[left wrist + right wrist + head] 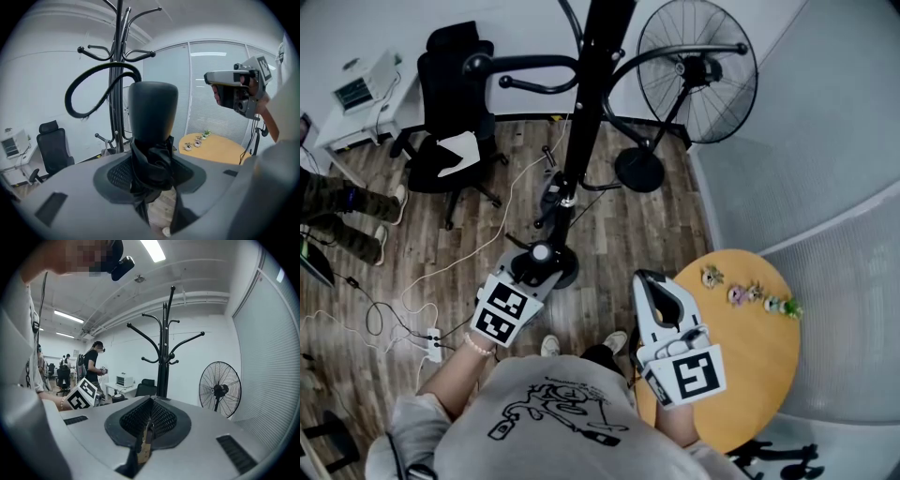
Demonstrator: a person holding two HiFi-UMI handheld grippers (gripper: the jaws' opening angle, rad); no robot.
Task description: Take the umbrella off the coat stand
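My left gripper (538,268) is shut on a black folded umbrella (152,117), its jaws pressing the bunched fabric just under the thick black cylinder. The umbrella's curved black handle loop (91,82) arcs up to the left, in front of the coat stand (117,51); I cannot tell whether it touches a hook. In the head view the umbrella's pale round end (542,252) shows at the jaw tips, beside the coat stand's pole (586,103) and base. My right gripper (651,281) is held over the table edge, shut and empty. Its view faces the coat stand (164,357) from farther back.
A floor fan (694,70) stands right of the stand and a black office chair (450,103) left of it. A round wooden table (759,366) with small potted plants (750,295) is at my right. Cables and a power strip (431,342) lie on the floor. Another person (93,364) stands across the room.
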